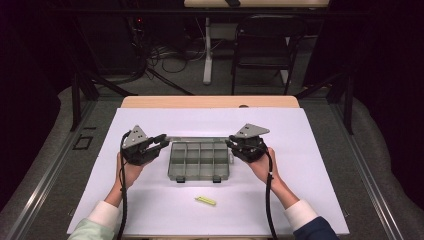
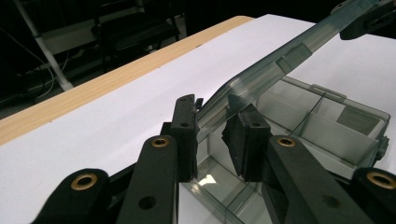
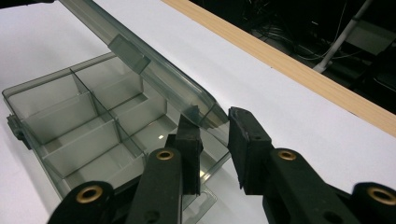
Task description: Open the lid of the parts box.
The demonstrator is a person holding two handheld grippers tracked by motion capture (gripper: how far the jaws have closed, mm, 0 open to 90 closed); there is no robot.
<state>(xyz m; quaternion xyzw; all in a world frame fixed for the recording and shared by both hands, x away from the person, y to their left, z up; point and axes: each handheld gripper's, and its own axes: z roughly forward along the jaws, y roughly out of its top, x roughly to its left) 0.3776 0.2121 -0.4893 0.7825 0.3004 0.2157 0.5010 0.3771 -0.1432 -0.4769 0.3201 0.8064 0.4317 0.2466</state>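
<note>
A clear grey compartment box point(image 1: 200, 161) sits in the middle of the white sheet, its several cells empty. Its lid point(image 1: 197, 139) stands raised along the far edge. My left gripper point(image 1: 164, 141) pinches the lid's left corner; in the left gripper view the lid point(image 2: 280, 65) runs up from between the pads of that gripper point(image 2: 214, 135), above the box point(image 2: 327, 126). My right gripper point(image 1: 232, 142) pinches the right corner; in the right gripper view the lid point(image 3: 140, 60) slants away from this gripper point(image 3: 215, 135) over the box point(image 3: 70, 116).
A small yellow-green piece point(image 1: 205, 201) lies on the white sheet point(image 1: 310, 165) in front of the box. The wooden table edge point(image 1: 210, 101) runs behind the sheet. Beyond it stand a dark chair point(image 1: 265, 45) and a white table leg point(image 1: 207, 50).
</note>
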